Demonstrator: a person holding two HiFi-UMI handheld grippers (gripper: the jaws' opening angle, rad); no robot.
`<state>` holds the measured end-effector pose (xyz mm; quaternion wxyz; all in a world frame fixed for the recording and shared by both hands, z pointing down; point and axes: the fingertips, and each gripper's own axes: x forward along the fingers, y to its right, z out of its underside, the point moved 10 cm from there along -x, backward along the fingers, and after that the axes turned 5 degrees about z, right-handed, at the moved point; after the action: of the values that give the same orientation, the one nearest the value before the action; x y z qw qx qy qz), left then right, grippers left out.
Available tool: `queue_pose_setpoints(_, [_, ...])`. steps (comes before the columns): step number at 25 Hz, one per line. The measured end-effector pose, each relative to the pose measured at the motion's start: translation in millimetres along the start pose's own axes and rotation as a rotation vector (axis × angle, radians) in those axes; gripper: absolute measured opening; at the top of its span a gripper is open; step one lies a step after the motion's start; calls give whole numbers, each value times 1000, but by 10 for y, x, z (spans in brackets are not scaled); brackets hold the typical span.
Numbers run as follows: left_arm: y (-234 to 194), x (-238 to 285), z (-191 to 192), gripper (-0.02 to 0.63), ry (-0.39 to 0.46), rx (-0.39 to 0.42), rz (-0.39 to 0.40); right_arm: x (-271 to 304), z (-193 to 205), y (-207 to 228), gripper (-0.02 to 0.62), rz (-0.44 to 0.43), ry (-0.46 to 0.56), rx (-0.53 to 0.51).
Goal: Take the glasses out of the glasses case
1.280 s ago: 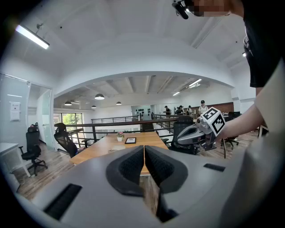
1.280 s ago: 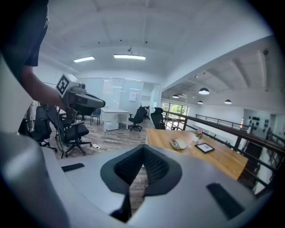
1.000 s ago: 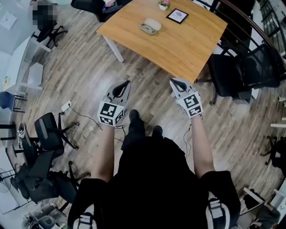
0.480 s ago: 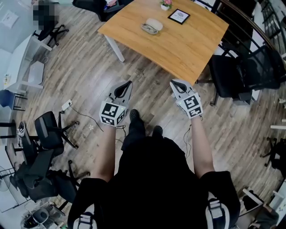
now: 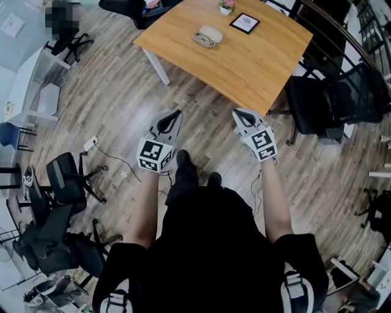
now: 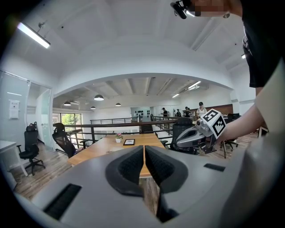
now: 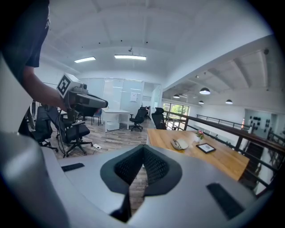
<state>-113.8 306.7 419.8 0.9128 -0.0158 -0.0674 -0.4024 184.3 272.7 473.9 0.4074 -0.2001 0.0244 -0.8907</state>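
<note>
A pale glasses case (image 5: 211,32) lies open on the wooden table (image 5: 244,61) at the far side, with dark-rimmed glasses (image 5: 201,40) in its near half. The right gripper view shows the case (image 7: 182,144) and the glasses (image 7: 176,144) small on the table (image 7: 213,156). My left gripper (image 5: 176,113) and right gripper (image 5: 236,112) hang side by side over the floor, well short of the table. Both are shut with nothing between the pads. In the left gripper view the shut left gripper (image 6: 144,148) faces the table (image 6: 111,149), and the right gripper (image 6: 177,144) shows at its right.
A framed picture (image 5: 244,22) and a small flower pot (image 5: 225,6) stand on the table behind the case. Black office chairs (image 5: 330,98) stand right of the table and more chairs (image 5: 67,189) at the left. A cable and power strip (image 5: 90,144) lie on the wooden floor.
</note>
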Motion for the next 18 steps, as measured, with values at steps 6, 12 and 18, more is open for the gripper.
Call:
queue_pose_setpoints(6, [-35, 43, 25, 28, -10, 2, 7, 50, 14, 15, 8, 1, 2, 7])
queue_pose_setpoints(12, [-34, 109, 30, 81, -16, -2, 60, 94, -21, -13, 43, -11, -4, -13])
queue_pose_setpoints(18, [-58, 196, 35, 163, -22, 0, 92, 141, -51, 15, 140, -15, 8, 4])
